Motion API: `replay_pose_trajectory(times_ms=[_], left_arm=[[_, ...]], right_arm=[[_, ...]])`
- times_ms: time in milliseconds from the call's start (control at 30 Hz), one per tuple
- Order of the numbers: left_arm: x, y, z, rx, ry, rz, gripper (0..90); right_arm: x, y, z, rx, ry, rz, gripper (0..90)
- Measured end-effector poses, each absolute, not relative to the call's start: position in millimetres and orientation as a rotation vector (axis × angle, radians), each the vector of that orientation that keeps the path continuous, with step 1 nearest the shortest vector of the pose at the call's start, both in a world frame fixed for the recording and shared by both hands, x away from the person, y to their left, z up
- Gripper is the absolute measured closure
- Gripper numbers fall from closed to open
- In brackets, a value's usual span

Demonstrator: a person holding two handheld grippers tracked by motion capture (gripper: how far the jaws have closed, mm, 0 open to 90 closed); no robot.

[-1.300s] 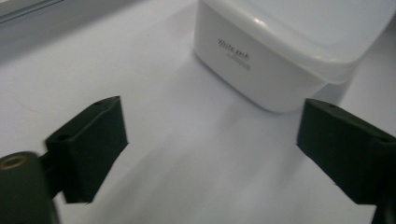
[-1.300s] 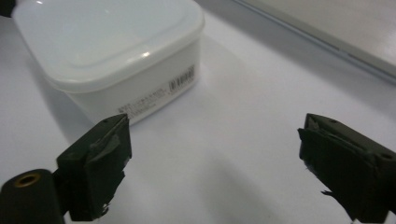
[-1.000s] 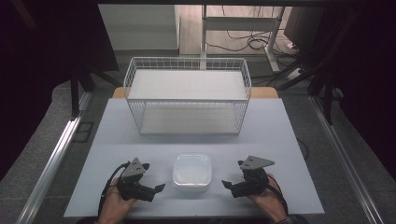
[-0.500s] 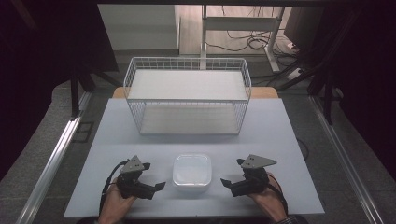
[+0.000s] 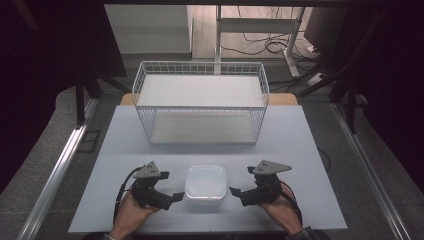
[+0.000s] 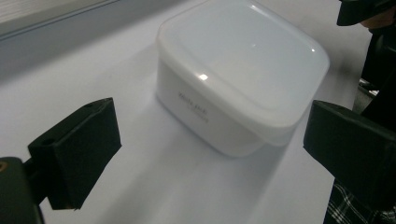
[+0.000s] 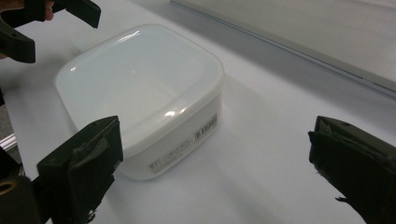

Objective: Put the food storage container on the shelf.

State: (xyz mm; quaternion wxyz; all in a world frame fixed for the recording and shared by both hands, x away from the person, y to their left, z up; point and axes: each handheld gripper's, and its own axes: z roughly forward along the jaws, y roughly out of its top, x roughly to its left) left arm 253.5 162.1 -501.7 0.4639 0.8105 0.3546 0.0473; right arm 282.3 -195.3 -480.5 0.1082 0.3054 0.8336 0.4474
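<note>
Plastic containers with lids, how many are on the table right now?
1. The white lidded container sits near the table's front edge, between the left gripper and the right gripper. The wire basket behind it looks empty.

No readable txt anywhere. White lidded container [image 6: 238, 79] has faint grey print on side wall facing left gripper cam, approx 6 o'clock of the box in that view, 2 short lines, too blurred to read. In right gripper view the same box [image 7: 140, 88] carries a small label w/ dark frame at its 4 o'clock corner plus a fine-print strip along the lower wall at 6 o'clock; both too small to make out, no brand or nr legible.
</note>
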Motion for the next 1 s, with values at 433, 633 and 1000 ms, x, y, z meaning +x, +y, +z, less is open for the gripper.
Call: replay_pose_trajectory(times_ms=[433,633,1000], left_arm=[[278.3,141.9,-490.1,2.004,0.838,0.097,6.8],[289.2,130.7,-503.9,2.038,0.851,0.057,7.0],[275.3,134.5,-512.4,1.981,0.855,-0.085,26.8]], right_arm=[[292.0,-161.1,-476.2,0.822,2.541,1.244,0.1],[300.2,-144.6,-482.5,0.829,2.585,1.189,3.8],[300.5,-150.7,-493.0,1.042,2.7,1.287,13.0]])
